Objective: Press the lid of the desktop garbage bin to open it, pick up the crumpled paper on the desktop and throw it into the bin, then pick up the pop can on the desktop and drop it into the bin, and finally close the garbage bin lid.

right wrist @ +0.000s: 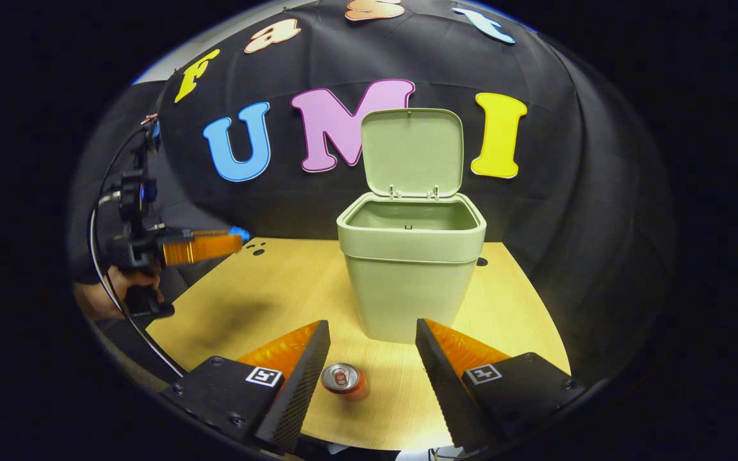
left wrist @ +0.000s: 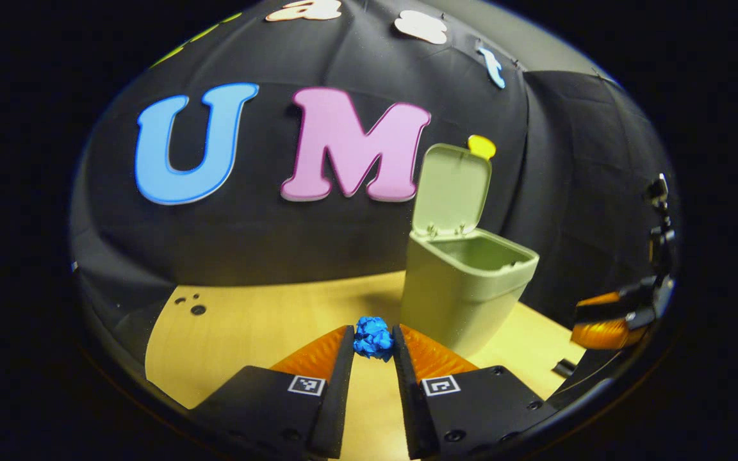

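In the left gripper view, the left tool (left wrist: 373, 338) sits at the bottom centre of the frame, its two fingers (left wrist: 343, 358) clenched on the paper (left wrist: 373, 337), a blue crumpled ball pinched between the tips and held above the bench (left wrist: 247, 326). Right of centre stands the bin (left wrist: 462, 291), pale green, with its lid (left wrist: 452, 190) swung up and standing nearly upright at the back, the mouth open. The paper is just left of the bin's lower wall in the frame, not over the mouth. At the right edge of this view the right tool (left wrist: 606, 323) shows in part, too cut off to read there.

In the right gripper view, the right tool (right wrist: 369, 358) is at the bottom centre, released, its fingers (right wrist: 305, 365) spread wide. The can (right wrist: 343, 379) lies on the bench between them, nearer the left finger, touching neither. The bin stands just beyond in the middle of the frame, lid up. At the left edge a hand (right wrist: 109, 291) holds the left tool in the air, well apart from the bin, with a bit of blue paper at its tip.
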Tool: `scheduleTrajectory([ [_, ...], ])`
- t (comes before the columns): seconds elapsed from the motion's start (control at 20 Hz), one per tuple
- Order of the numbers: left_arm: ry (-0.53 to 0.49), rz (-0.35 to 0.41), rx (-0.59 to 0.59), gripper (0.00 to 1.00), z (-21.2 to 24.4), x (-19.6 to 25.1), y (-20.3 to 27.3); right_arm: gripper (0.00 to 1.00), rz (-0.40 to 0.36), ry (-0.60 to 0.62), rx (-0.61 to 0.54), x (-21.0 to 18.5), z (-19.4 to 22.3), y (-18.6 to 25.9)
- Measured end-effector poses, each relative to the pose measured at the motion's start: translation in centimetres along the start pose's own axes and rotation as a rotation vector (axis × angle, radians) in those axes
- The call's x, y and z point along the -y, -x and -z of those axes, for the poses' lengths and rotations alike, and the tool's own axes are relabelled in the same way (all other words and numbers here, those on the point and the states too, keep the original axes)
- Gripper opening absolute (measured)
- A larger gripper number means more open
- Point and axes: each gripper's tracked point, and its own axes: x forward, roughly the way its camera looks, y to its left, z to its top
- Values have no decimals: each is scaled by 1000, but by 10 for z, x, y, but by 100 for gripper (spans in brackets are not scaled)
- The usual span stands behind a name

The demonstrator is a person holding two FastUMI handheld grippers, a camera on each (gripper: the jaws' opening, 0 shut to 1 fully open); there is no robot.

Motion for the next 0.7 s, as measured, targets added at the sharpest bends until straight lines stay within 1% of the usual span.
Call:
scheduleTrajectory([
  [0.15,-15,76,63,41,-42,23,-22,90,7,-7,-13,3,7,0],
  [0.3,-17,144,98,40,-65,48,-49,92,9,-15,-30,4,15,1],
  [0.5,-41,221,96,41,-71,82,-82,92,-4,-33,-70,1,33,2],
  [0.7,-66,268,66,41,-64,109,-116,92,-10,-63,-108,1,46,2],
])
